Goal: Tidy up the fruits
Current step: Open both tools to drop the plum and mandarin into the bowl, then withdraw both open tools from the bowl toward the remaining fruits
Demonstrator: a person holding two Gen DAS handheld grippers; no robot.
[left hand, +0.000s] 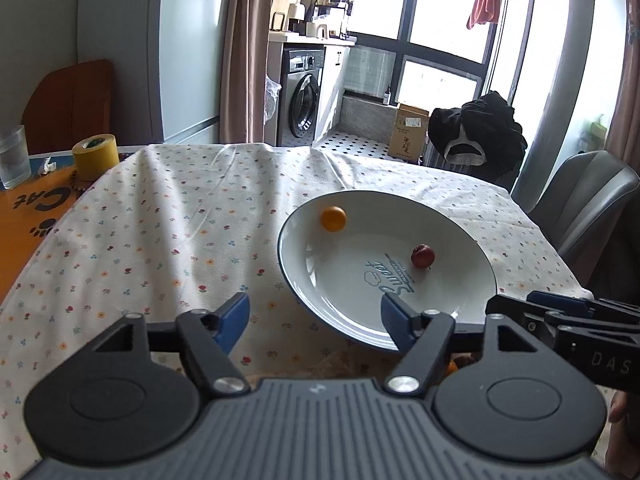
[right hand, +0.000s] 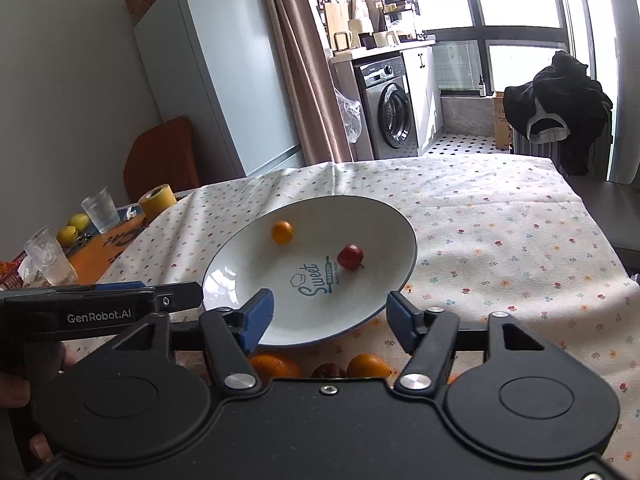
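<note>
A white plate (left hand: 352, 312) (right hand: 248, 272) with a dark rim and blue "Sweet" lettering lies on the flowered tablecloth. On it rest a small orange fruit (left hand: 333, 219) (right hand: 282, 232) and a small red fruit (left hand: 423, 256) (right hand: 350, 257), apart from each other. My left gripper (left hand: 316, 320) hovers open at the plate's near left rim, holding nothing. My right gripper (right hand: 330, 316) stands open over the plate's near edge, also holding nothing. Under it, near the table's front, lie two orange fruits (right hand: 276, 366) (right hand: 367, 365) and a dark red one (right hand: 328, 371), partly hidden by the gripper body.
A yellow tape roll (left hand: 95, 156) (right hand: 157, 201), glasses (left hand: 14, 156) (right hand: 101, 209) and two yellow-green fruits (right hand: 74, 228) sit on the orange mat at the left. A grey chair (left hand: 580, 196) stands at the table's right side. The right gripper's side (left hand: 568, 320) shows beside the left one.
</note>
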